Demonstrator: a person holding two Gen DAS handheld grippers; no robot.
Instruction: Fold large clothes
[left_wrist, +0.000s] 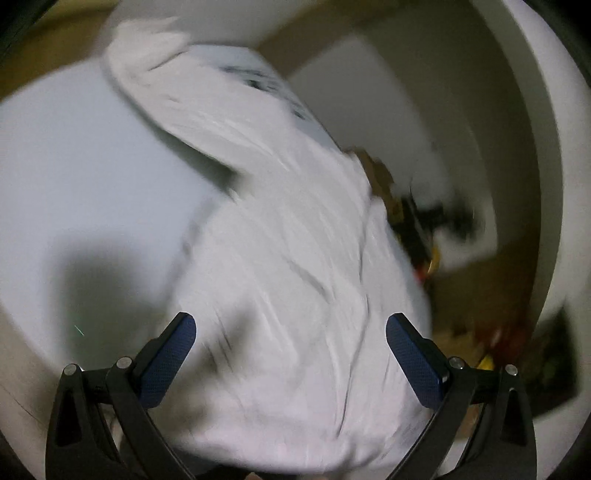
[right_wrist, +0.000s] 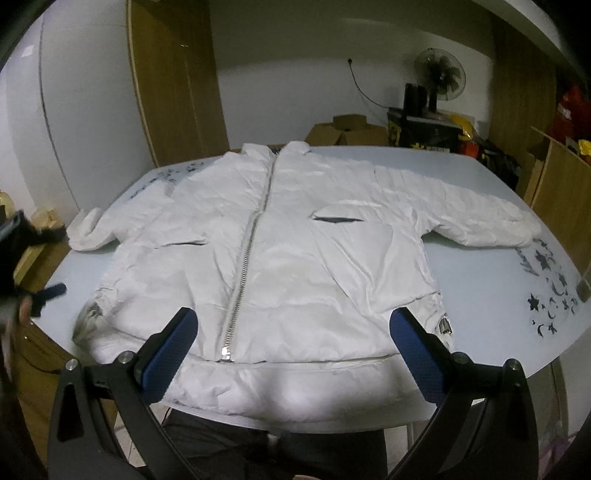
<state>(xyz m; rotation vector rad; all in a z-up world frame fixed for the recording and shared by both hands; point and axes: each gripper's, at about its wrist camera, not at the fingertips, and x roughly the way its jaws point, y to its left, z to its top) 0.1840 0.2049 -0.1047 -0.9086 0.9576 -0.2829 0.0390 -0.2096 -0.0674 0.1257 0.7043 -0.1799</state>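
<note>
A large white zip-up jacket (right_wrist: 280, 251) lies flat, front up, on a pale table (right_wrist: 480, 295), sleeves spread left and right, hem at the near edge. My right gripper (right_wrist: 293, 325) is open and empty, just above the hem near the zipper's lower end. In the blurred left wrist view the jacket (left_wrist: 295, 277) fills the middle. My left gripper (left_wrist: 290, 328) is open above it, holding nothing. The left gripper also shows at the left edge of the right wrist view (right_wrist: 37, 291), beside the jacket's left hem corner.
The table has black flower print at its right (right_wrist: 550, 295) and far-left corners. Behind it stand cardboard boxes (right_wrist: 347, 133), a black box with a fan (right_wrist: 439, 81), wooden cabinets (right_wrist: 177, 81) and a wooden shelf (right_wrist: 561, 184) at right.
</note>
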